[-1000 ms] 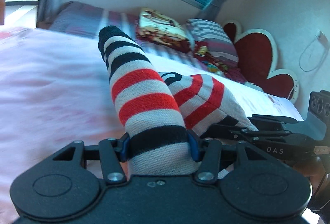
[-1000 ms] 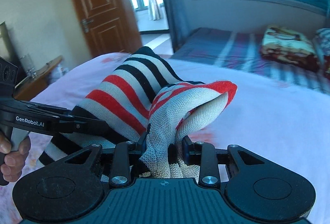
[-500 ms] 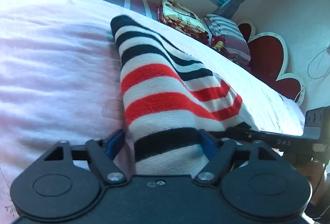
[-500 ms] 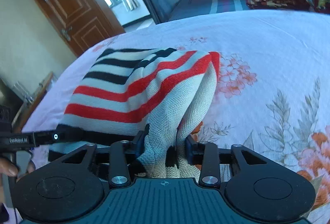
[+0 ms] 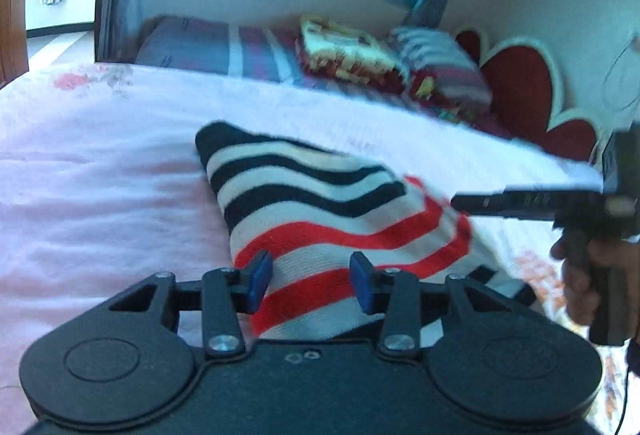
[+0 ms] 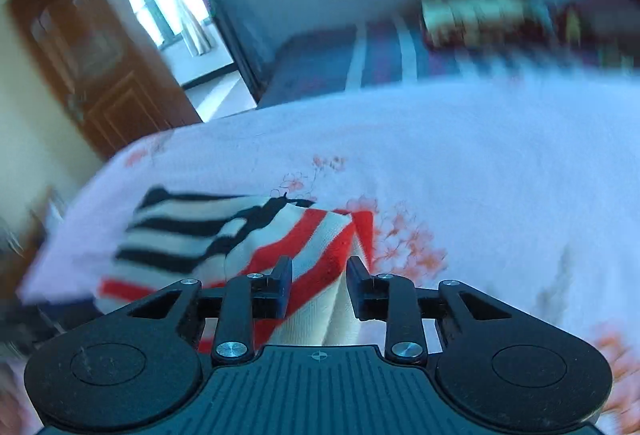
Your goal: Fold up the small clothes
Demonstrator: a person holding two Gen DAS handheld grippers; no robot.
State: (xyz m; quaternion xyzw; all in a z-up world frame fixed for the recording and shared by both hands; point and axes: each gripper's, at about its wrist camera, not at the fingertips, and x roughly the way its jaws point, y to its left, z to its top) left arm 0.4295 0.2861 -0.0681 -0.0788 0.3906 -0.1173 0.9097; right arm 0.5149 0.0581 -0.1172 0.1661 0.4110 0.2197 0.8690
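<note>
Both grippers — left gripper (image 5: 311, 283), right gripper (image 6: 319, 287) — have just let go, jaws apart and narrowing; striped garment (image 5: 320, 211) now lies folded on the bed (image 5: 100, 195).

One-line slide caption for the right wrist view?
Right gripper open above the folded red, black and white striped knit garment lying on the pink floral bedspread.

One striped knitted garment (image 5: 320, 203) lies on one bed (image 5: 100, 175). Two tongs are in view, the left tongs (image 5: 311, 281) and the right tongs (image 6: 319, 285). Behind lie two folded blankets (image 5: 352, 55), one heart-shaped headboard (image 5: 528, 103) and one wooden door (image 6: 92, 67).
</note>
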